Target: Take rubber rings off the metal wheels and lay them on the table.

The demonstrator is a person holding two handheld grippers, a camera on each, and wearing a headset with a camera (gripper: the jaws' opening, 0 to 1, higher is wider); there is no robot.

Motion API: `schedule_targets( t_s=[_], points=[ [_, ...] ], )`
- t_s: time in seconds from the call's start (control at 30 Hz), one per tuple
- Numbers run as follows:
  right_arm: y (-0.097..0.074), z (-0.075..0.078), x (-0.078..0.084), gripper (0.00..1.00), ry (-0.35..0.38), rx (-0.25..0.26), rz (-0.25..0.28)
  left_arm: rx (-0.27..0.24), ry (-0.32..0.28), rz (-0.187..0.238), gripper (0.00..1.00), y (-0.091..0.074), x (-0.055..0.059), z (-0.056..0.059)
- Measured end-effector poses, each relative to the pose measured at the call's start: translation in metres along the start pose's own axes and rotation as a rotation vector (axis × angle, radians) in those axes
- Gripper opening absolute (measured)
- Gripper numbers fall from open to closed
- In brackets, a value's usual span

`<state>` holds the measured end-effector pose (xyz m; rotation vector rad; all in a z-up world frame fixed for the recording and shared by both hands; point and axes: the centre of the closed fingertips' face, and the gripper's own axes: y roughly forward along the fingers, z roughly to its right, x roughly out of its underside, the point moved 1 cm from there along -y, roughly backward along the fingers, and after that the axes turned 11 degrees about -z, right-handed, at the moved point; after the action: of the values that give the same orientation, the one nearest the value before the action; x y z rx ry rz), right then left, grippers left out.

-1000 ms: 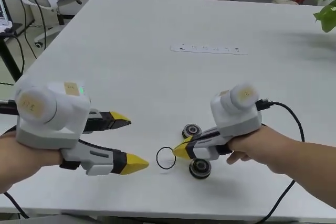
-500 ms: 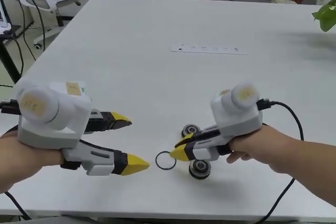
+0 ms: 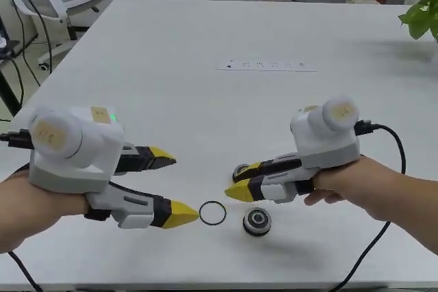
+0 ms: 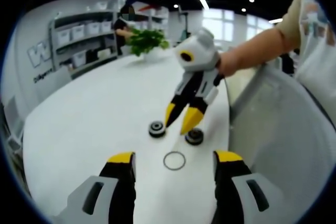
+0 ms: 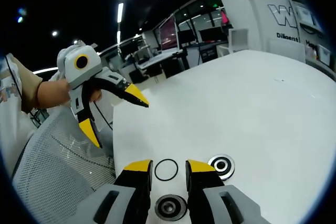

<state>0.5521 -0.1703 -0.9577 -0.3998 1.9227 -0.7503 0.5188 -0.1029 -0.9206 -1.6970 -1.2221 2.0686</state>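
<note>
- Left gripper (image 3: 182,188): jaws are standing wide apart, holding nothing, hovering just above the white desk (image 3: 205,39).
- Right gripper (image 3: 233,186): jaws are sitting only narrowly parted, with nothing between them; the yellow tips are pointing toward the left gripper's tips.
- Rubber ring (image 3: 213,213): a thin black loop, lying flat on the desk, free of both wheels. It is resting just ahead of the left jaws, close to the lower tip in the head view. In the left gripper view it is showing centred in the gap between those jaws. In the right gripper view it is lying just beyond the tips, in line with their gap.
- Near metal wheel (image 3: 257,221): lying flat just beside the ring, under the right jaws and apart from them.
- Far metal wheel (image 3: 240,170): sitting behind the right jaws' tips, partly hidden by them.
- Cannot tell whether either wheel is carrying a ring.
- A person's hand (image 3: 345,186) is gripping the right gripper's body.
</note>
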Motion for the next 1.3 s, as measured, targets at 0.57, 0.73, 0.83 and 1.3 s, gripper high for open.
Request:
schedule_targets(
  t_s=[0.57, 0.73, 0.83, 1.3],
  points=[
    [-0.041, 0.009, -0.002, 0.25, 0.030, 0.043, 0.098, 0.019, 0.032, 0.007, 0.60, 0.008, -0.019, -0.001],
    [-0.048, 0.012, 0.004, 0.25, 0.046, 0.051, 0.112, 0.026, 0.035, 0.006, 0.59, 0.012, -0.022, -0.001],
    [-0.050, 0.011, 0.007, 0.26, 0.049, 0.055, 0.117, 0.032, 0.040, 0.003, 0.59, 0.015, -0.023, 0.000],
    [-0.049, 0.005, 0.031, 0.28, 0.027, 0.063, 0.103, 0.087, 0.064, -0.032, 0.56, 0.039, -0.025, 0.009]
  ],
)
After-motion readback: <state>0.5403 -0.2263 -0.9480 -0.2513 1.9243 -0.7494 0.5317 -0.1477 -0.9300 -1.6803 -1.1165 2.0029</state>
